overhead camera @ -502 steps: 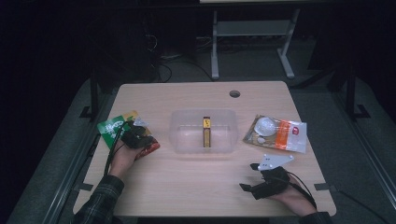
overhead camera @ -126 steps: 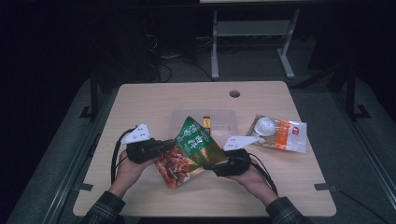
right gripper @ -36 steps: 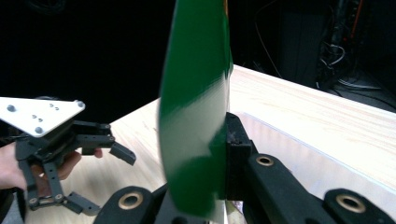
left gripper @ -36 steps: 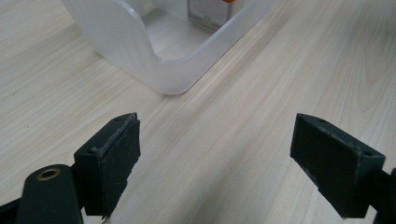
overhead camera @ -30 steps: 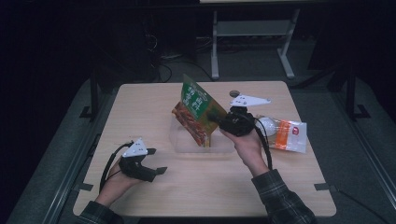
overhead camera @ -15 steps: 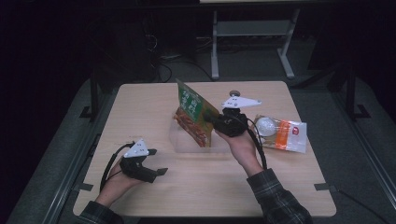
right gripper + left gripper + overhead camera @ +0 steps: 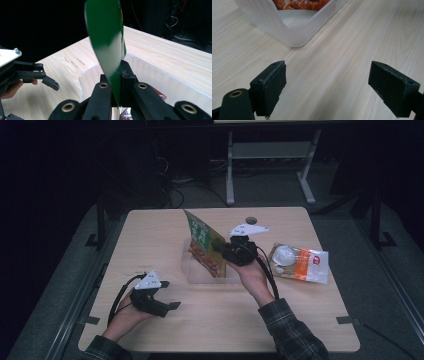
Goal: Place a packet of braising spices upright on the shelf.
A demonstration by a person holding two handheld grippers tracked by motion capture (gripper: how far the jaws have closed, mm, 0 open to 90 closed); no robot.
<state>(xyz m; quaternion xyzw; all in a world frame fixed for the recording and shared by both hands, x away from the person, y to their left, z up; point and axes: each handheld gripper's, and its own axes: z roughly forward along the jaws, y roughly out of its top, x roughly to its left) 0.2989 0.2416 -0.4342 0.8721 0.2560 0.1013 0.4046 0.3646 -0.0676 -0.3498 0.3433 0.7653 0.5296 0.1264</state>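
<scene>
Right gripper (image 7: 226, 254) pinched the edge of the green snack bag (image 7: 205, 251), which stood tilted in front of its jaws, lower end inside the clear plastic bin (image 7: 200, 275). Left gripper (image 7: 167, 295) rested on the table (image 7: 300, 310), jaws spread with nothing between them, bin just ahead; a white-and-orange packet (image 7: 300, 264) lay right of the right gripper

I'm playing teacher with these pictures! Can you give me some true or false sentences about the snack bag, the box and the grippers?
1. The right gripper pinches the green snack bag. True.
2. The left gripper holds the clear box. False: it is open, holding nothing, on the table.
3. The snack bag lies flat on the table. False: it stands on edge in the clear box.
4. A white and orange packet lies right of the box. True.
</scene>
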